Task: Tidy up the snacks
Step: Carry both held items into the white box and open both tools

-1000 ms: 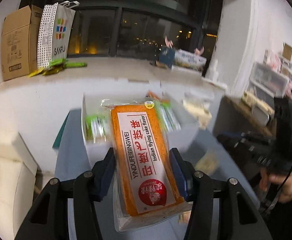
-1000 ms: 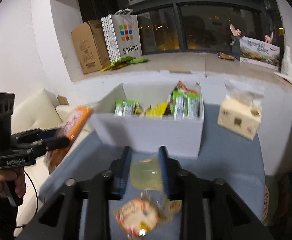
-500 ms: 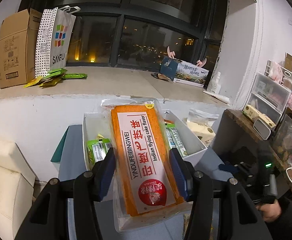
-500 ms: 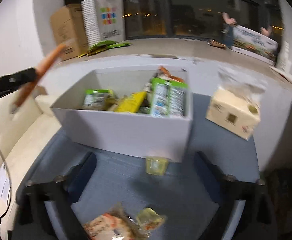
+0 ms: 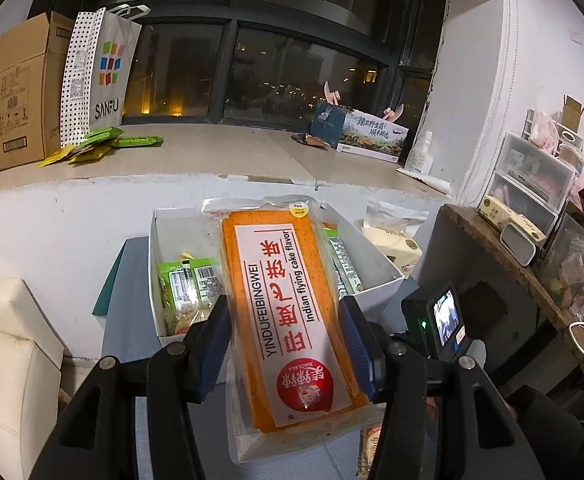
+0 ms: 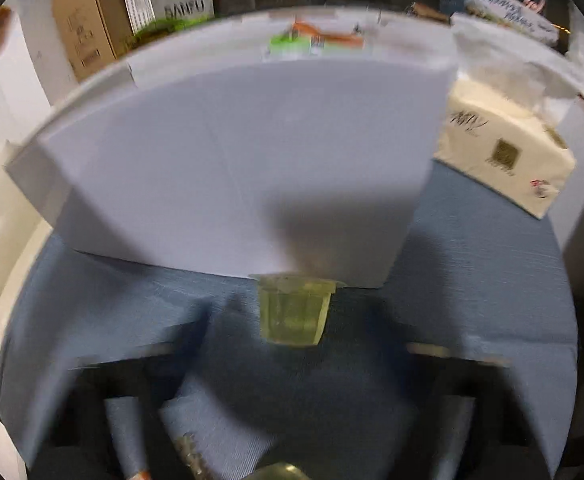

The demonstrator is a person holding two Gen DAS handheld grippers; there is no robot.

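My left gripper (image 5: 284, 344) is shut on an orange Indian flying cake packet (image 5: 288, 312), held above the blue table in front of the white snack box (image 5: 376, 264), which holds green packets (image 5: 184, 280). In the right wrist view the box's front wall (image 6: 252, 168) fills the frame. A yellow-green jelly cup (image 6: 292, 308) lies on the table against it. My right gripper (image 6: 292, 380) is open and low, its blurred fingers (image 6: 128, 364) wide on either side of the cup, not touching it.
A tissue pack (image 6: 504, 156) lies right of the box. A cardboard box (image 5: 20, 88), a SANFU bag (image 5: 100, 68) and green packets (image 5: 104, 144) sit on the window ledge. A cluttered wooden shelf (image 5: 524, 272) stands at the right. More snacks (image 6: 188, 460) lie near the table's front.
My right gripper let go of the jelly cup, opened wide, then dropped low and close to the cup and box. My left gripper has risen with the cake packet toward the box.
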